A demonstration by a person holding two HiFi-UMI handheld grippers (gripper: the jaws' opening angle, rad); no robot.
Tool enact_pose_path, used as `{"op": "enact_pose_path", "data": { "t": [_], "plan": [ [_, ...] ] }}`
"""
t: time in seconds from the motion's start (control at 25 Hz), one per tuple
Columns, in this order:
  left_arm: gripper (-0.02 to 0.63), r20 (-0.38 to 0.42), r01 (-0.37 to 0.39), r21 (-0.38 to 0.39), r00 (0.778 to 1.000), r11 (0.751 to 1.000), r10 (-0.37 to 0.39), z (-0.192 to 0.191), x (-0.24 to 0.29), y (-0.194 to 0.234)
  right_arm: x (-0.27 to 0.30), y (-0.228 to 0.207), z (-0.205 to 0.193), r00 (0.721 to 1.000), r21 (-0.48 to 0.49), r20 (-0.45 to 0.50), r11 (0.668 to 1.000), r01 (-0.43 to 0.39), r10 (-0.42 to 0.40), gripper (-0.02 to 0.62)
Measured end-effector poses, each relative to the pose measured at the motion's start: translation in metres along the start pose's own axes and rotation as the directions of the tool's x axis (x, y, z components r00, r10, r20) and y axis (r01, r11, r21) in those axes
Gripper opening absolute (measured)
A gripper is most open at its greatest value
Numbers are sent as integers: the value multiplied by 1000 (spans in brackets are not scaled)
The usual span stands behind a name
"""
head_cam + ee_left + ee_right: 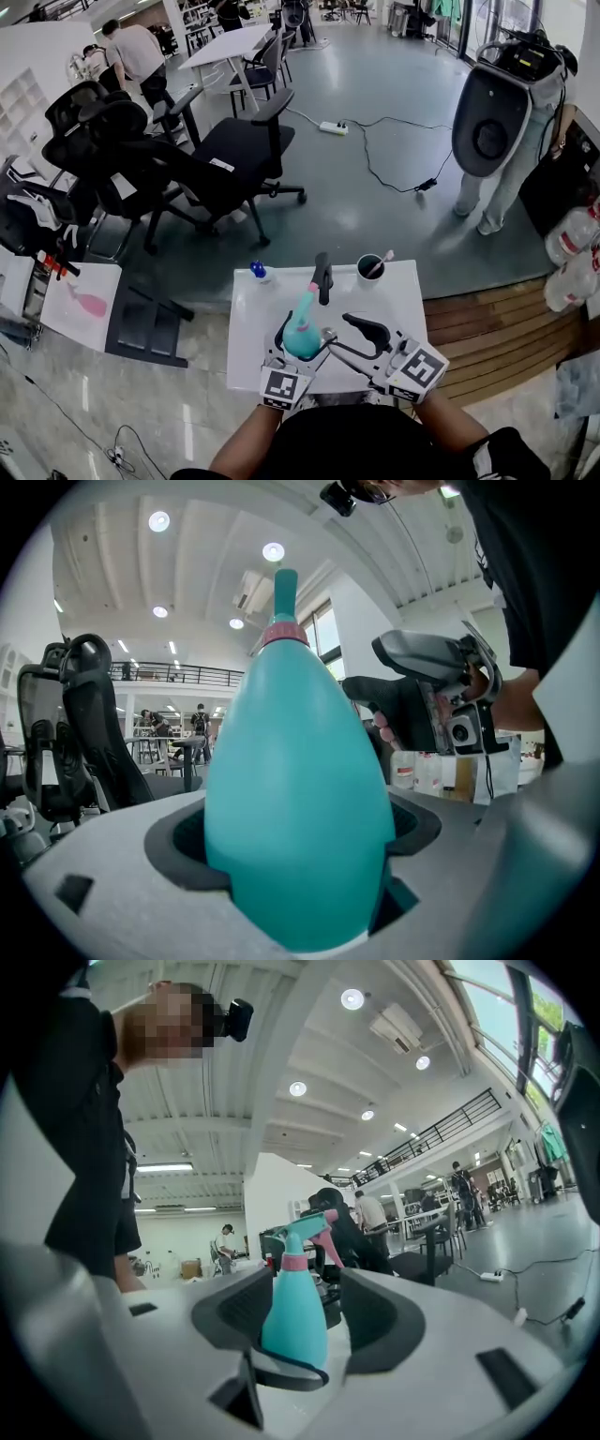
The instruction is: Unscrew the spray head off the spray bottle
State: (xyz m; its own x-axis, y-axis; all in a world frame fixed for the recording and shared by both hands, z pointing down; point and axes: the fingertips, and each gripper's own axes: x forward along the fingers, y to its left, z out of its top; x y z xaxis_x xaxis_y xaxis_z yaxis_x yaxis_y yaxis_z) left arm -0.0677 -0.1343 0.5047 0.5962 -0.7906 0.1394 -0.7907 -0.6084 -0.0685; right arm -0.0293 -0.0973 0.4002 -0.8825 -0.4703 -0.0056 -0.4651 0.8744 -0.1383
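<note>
At left, my left claw (pixel 300 855) is clamped on the belly of the teal egg-shaped plastic spray bottle (pixel 300 780), both pads pressed into its sides, holding it roughly upright over the near part of the white table (pixel 251 370). At centre, the pink collar (pixel 292 1262) and the teal spray head (pixel 300 1225) sit on the neck, not yet off. At right, my right claw (pixel 300 1335) stands wide open and holds nothing. The bottle shows in the gap between its jaws but lies well beyond them, touched by neither pad. As I judge it, the step is to get a fresh hold on the head. To do it well I should keep the left grip firm and steady so the smooth body cannot spin. Then I should bring the right jaws in level with the collar and close on the collar or the solid part of the head, not the thin trigger. I should turn about the bottle's own axis, without pulling sideways on the neck.
</note>
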Motion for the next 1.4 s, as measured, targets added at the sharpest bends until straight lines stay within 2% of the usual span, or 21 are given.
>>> {"op": "enact_pose_path", "data": {
  "t": [0.2,0.56,0.76,1.04,1.2,1.4],
  "plan": [
    [463,-8,34,65,999,997,-34,-5,11,-15,0,-1,6,1000,14,5,1000,-3,3,219],
    [463,-12,65,90,998,994,-64,-2,21,-40,11,4,-1,1000,16,-26,1000,-12,13,216],
    [463,-4,82,136,997,987,-82,7,28,-47,18,1,7,1000,26,14,1000,14,-14,219],
    [462,-35,51,162,998,985,-46,6,32,-46,16,-12,20,996,67,59,996,64,-68,180],
    [462,-41,85,155,996,984,-80,9,32,-51,13,-10,26,996,25,77,998,50,-51,160],
    [462,-41,146,150,989,978,-141,9,29,-58,10,-5,27,998,-11,62,1000,-12,13,150]
  ]
}}
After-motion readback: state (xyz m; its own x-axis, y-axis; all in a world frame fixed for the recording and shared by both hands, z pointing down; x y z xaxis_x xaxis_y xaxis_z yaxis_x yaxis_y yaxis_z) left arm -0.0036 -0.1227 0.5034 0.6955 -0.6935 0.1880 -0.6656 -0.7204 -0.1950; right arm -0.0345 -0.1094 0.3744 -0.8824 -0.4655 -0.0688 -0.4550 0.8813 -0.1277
